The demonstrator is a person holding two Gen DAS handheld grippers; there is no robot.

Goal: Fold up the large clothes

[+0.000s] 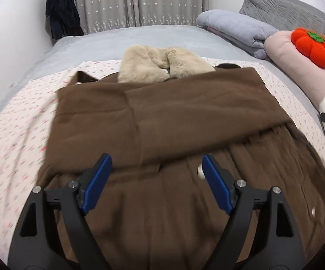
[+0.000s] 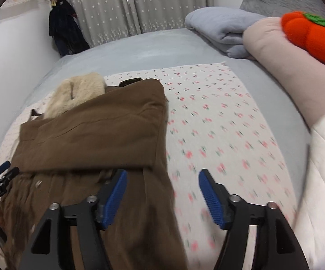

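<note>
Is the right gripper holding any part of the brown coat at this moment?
No, the right gripper stands open above the brown coat and floral sheet, with nothing pinched between its blue pads.

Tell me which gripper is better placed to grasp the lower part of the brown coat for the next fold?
Probably the left gripper: open, it sits over the middle of the brown coat. The right gripper, also open, straddles the coat's edge, half over the floral sheet.

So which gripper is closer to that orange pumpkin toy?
Right. The right gripper hangs at the coat's right edge, on the pumpkin's side; the left gripper hangs over the coat's middle, farther away.
</note>
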